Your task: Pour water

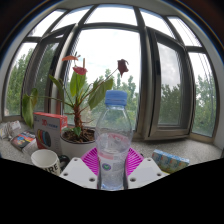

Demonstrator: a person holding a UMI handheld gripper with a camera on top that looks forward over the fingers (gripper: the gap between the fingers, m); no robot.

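Note:
A clear plastic water bottle [113, 135] with a blue cap stands upright between my gripper's [112, 165] two fingers. The pink pads [90, 160] press against its lower body from both sides, so the gripper is shut on the bottle. The bottle holds water and has a small label low on its front. A white cup [45, 159] with a patterned side stands to the left, just beyond the left finger. The bottle's base is hidden between the fingers.
A potted plant [78, 100] with red flowers in a white pot stands behind the bottle on the left. A pink box [50, 128] sits beside the pot. A bay window [130, 70] fills the background. A folded cloth-like object [170, 160] lies to the right.

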